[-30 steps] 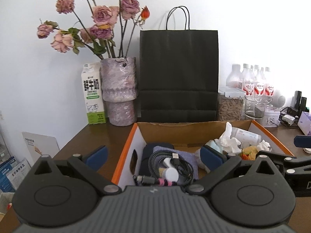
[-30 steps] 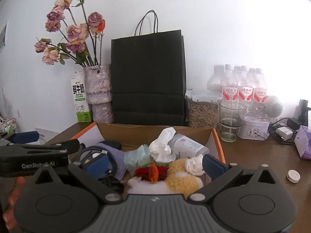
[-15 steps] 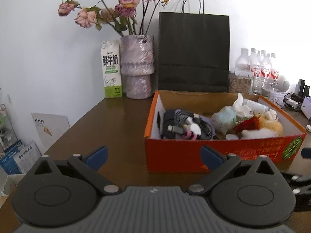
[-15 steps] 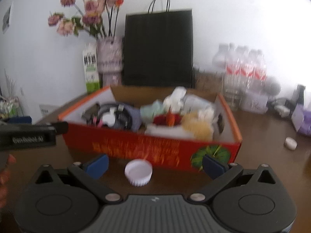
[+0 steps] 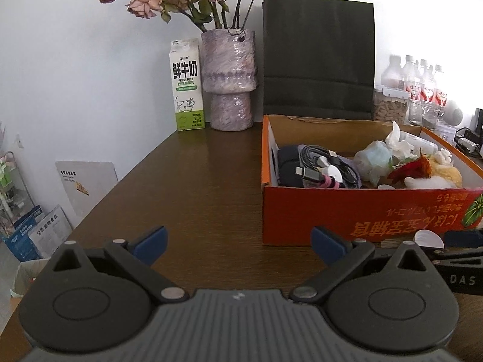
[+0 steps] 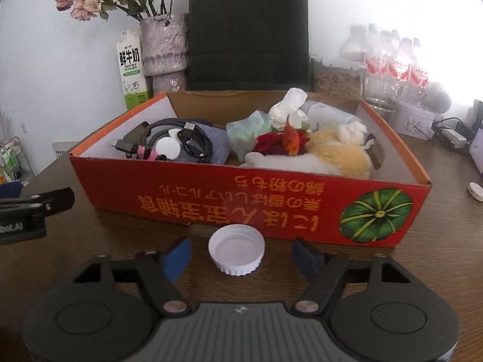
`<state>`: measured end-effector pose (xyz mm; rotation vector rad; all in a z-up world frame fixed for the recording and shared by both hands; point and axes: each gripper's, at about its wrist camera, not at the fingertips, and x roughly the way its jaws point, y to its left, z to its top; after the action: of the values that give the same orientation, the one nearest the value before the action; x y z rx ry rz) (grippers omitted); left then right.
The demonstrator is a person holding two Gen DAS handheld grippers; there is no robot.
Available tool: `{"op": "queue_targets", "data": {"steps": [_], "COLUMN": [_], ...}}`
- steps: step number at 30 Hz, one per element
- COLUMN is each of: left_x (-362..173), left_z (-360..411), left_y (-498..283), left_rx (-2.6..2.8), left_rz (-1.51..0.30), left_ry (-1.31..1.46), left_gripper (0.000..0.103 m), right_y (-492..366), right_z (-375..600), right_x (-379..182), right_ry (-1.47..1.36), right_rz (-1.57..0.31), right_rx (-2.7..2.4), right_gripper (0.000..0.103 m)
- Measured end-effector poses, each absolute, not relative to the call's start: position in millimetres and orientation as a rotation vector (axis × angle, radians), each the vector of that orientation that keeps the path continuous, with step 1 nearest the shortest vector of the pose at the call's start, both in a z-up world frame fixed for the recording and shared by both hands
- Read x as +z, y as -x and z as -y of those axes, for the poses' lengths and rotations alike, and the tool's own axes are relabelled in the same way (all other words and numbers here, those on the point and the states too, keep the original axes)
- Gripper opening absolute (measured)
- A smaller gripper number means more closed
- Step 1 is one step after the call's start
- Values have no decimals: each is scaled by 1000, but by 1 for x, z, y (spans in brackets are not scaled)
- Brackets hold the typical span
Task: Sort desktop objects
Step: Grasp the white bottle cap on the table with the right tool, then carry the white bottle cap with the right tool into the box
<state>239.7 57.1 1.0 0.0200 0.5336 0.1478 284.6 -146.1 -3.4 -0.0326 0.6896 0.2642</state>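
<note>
the right gripper [image 6: 241, 255] sits low in the right wrist view, its blue pads on either side of a white bottle cap [image 6: 236, 253] that lies open side up on the brown table [image 6: 422, 256], at the bottom centre of the frame. the jaws have just been closing, yet a gap shows between each pad and the cap, so nothing is pinched. just behind the cap, across the middle of the frame, stands the orange cardboard box [image 6: 241, 202], holding coiled cables [image 6: 178, 141] on its left side and a plush toy [image 6: 332, 154] with crumpled tissues [image 6: 286, 110] on its right. in the left wrist view the left gripper [image 5: 238, 246] hovers at the bottom centre over bare table, jaws wide apart and empty, with the box in the right half of the frame. a milk carton [image 5: 186, 84], a vase [image 5: 230, 78] of dried roses and a black paper bag [image 5: 318, 57] line the wall at the top.
</note>
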Motion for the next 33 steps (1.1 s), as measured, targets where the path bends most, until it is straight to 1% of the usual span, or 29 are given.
{"op": "queue_targets", "data": {"steps": [1,2,3,4,14,21,27,33], "left_x": [1,1,0,0,3,30,57,71], "left_z": [-58,-58,-58,-58,-56,-44,-22,0], "left_y": [-240,-240,-240,-240,-235,-225,-233,-255], "left_rx": [149,149,148,146,125,114,90,75], "left_rz": [-535,-536,-536,-536,-509,-446,-390,-363], "left_ry": [-20,-20,-21,-22,-14,-14,-7,-8], "left_gripper": [103,103,103,103,103,103,103,103], "right_y": [-285,-285,-283,-282,-260,-245,-256,-279], "right_z": [145,143,142,142,145,164,180,190], "right_x": [-4,-5,-5,-4,10,42,75,88], "right_ry": [35,42,55,57,49,27,20,5], "right_rz": [-696,-693,-690,-687,-634,-543,-465,-427], "right_rx": [266,262,257,258,293,309,299,284], "right_gripper": [55,51,42,39,39,39,39,39]}}
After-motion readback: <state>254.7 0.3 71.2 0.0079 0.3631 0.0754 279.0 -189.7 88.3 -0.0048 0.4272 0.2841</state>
